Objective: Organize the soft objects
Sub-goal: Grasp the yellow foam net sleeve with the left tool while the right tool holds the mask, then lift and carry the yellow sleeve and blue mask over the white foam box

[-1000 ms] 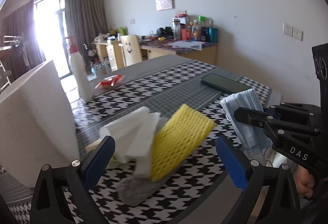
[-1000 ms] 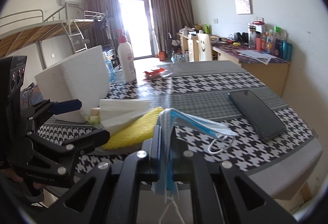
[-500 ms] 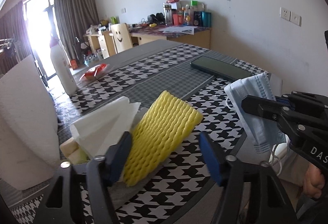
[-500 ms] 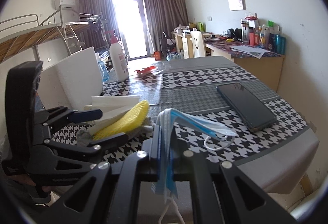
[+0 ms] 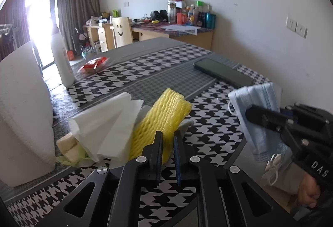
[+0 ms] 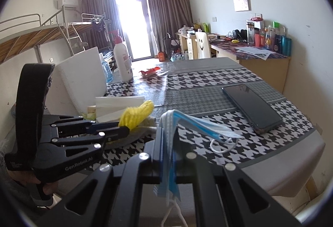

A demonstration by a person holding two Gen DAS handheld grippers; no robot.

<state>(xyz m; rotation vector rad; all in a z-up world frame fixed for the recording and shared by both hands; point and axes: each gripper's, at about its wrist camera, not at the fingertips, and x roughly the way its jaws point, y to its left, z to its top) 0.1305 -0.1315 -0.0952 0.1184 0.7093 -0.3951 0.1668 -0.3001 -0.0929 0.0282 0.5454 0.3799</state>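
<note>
Left wrist view: the left gripper has just been closing, and its jaws now pinch the near end of the yellow foam net, which was loose between wide-open jaws a second ago. The net leans on the pile beside the white tissue on the table. That looks like a secure hold, ready to lift.

Right wrist view: the right gripper is clamped on the blue mask, unchanged, held above the table near the phone. Both claws loaded; sorting can go on.
</note>
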